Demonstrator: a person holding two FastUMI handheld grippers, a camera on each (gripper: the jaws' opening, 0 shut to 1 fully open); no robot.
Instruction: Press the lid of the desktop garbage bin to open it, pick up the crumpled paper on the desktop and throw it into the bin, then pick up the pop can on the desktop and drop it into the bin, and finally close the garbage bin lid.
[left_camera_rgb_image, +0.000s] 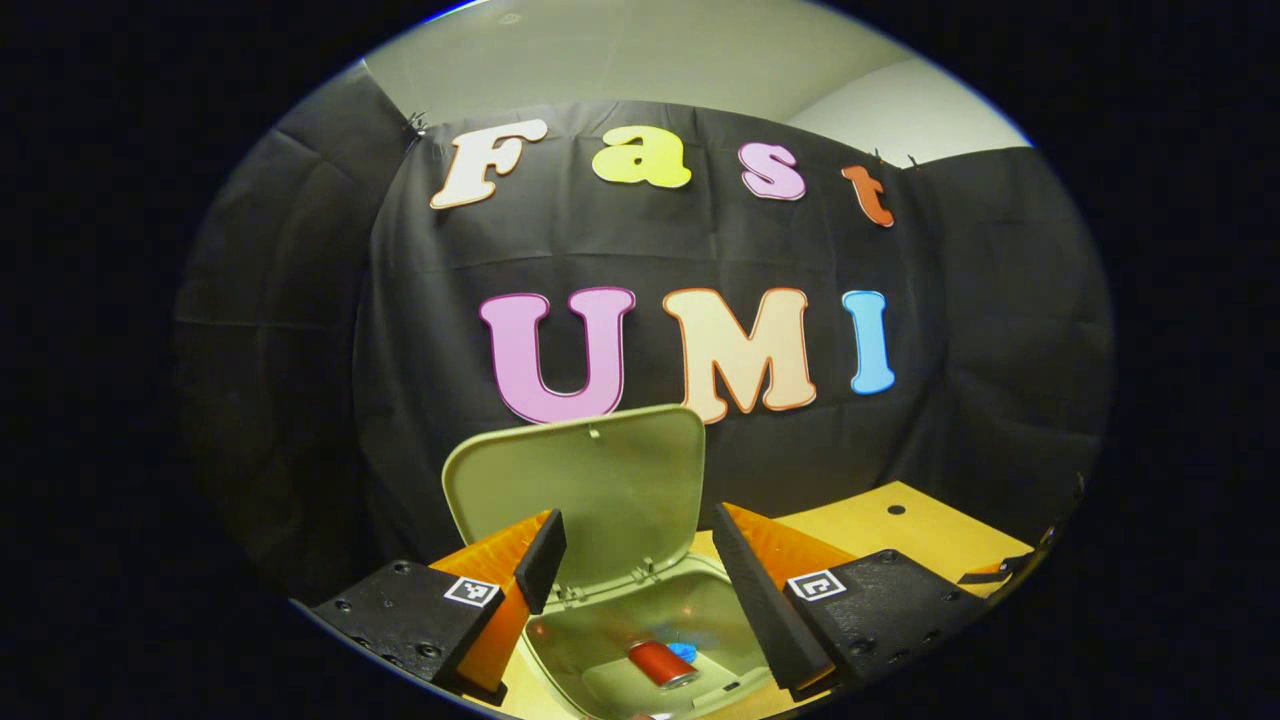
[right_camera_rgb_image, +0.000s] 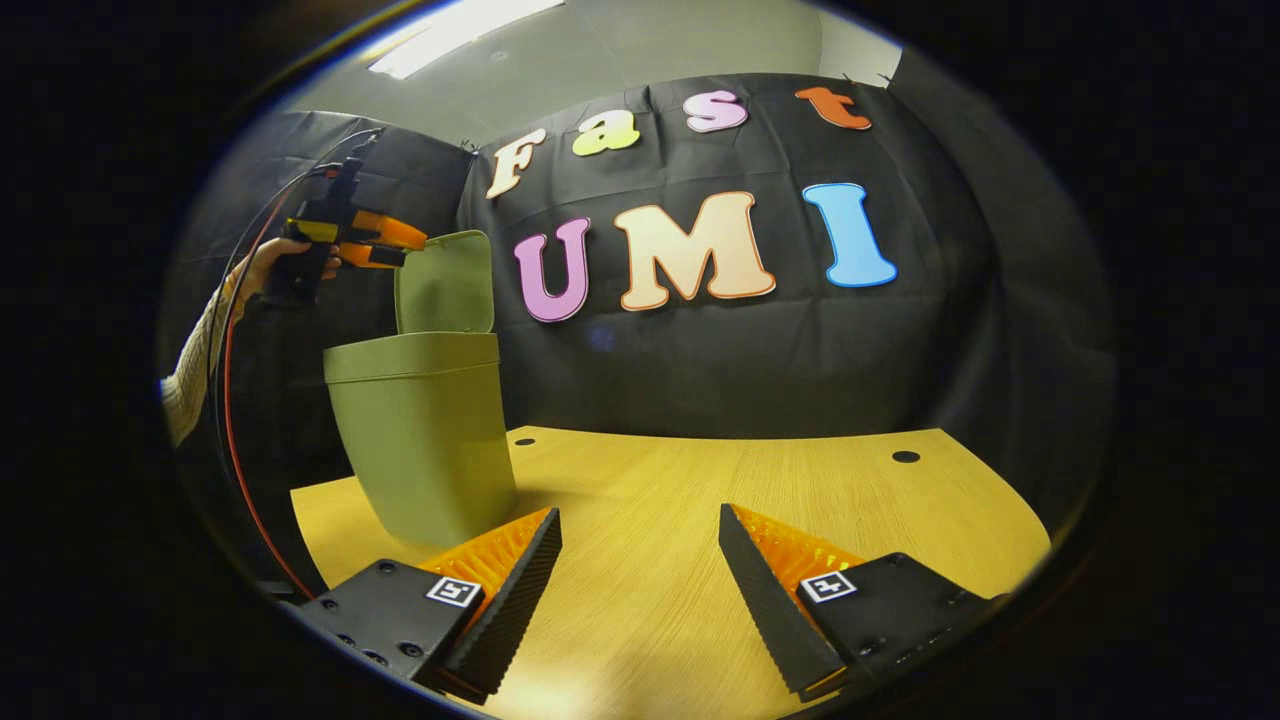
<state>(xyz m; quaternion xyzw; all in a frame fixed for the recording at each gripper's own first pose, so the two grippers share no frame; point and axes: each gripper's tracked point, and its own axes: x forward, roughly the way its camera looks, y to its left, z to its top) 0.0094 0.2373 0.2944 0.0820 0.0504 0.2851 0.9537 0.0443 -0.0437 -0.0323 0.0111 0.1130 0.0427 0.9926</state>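
Bin (right_camera_rgb_image: 425, 440) lid (right_camera_rgb_image: 447, 282) upright, pop can (left_camera_rgb_image: 660, 664) inside; both hand-held grippers (left_camera_rgb_image: 640, 590) (right_camera_rgb_image: 640, 590) spread wide, empty.

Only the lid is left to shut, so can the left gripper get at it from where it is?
Probably yes: the left gripper, open, hangs over the bin beside the raised lid, nothing between.

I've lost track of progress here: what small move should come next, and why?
Probably bring the left tongs onto the raised lid and push it down. The can already lies inside the bin, both tongs are open and empty, and the desk holds nothing more to bin.
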